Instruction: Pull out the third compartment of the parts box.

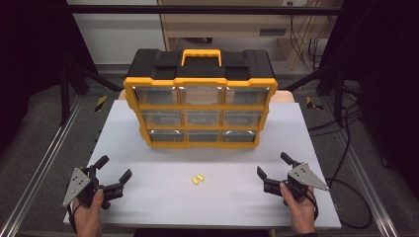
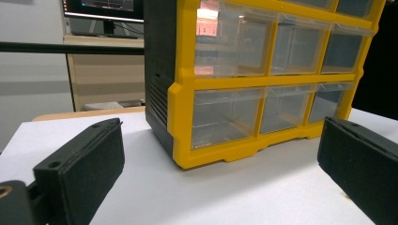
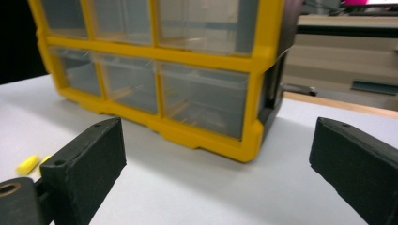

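A yellow and black organizer case point(image 1: 200, 106) with clear drawers stands upright at the back middle of the white table point(image 1: 148, 197); it also rises ahead in the left gripper view point(image 2: 244, 84) and the right gripper view point(image 3: 178, 79). Two small yellow pieces point(image 1: 197, 179) lie on the table in front of it, one pair edge seen low at the left of the right gripper view point(image 3: 28, 164). My left gripper point(image 1: 114, 172) rests near the front left corner, open and empty. My right gripper point(image 1: 274, 166) sits near the front right, open and empty.
Metal rails run along both sides of the table. Cables point(image 1: 346, 143) trail over the floor at the right. Shelving and a wall stand behind the case. Bare white tabletop lies between the two grippers.
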`<state>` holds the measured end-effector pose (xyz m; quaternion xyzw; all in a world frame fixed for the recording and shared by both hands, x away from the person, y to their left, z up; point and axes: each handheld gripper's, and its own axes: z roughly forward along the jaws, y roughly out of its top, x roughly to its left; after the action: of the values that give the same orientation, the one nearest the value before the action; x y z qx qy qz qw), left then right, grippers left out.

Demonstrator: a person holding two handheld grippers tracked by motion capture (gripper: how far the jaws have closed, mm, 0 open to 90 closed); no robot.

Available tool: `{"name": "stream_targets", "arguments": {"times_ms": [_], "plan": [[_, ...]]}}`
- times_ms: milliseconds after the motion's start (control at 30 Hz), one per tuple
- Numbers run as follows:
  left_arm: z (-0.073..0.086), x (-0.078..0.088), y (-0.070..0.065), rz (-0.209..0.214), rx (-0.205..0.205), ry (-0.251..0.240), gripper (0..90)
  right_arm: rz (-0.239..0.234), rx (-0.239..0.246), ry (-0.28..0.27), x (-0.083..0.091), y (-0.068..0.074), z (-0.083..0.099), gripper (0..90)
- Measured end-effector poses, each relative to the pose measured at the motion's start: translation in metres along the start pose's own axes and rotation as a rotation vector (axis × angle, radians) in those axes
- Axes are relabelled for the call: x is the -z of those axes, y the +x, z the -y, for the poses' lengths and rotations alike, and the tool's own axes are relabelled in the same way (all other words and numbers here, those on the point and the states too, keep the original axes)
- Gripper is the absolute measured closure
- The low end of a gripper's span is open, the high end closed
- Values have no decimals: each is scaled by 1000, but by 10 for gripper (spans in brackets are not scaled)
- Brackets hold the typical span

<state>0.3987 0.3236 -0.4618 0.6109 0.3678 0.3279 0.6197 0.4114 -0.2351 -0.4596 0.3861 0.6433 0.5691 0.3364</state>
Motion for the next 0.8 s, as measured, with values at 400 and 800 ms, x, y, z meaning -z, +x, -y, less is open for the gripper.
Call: {"name": "stream_targets", "arguments": {"times_ms": [400,800], "plan": [[0,-2,-1,-3,5,-4,5,53,-13,41,0,-1,1,31],[0,-2,-1,-5,-11,7,5,172,190,115,-12,13,-21,56]]}}
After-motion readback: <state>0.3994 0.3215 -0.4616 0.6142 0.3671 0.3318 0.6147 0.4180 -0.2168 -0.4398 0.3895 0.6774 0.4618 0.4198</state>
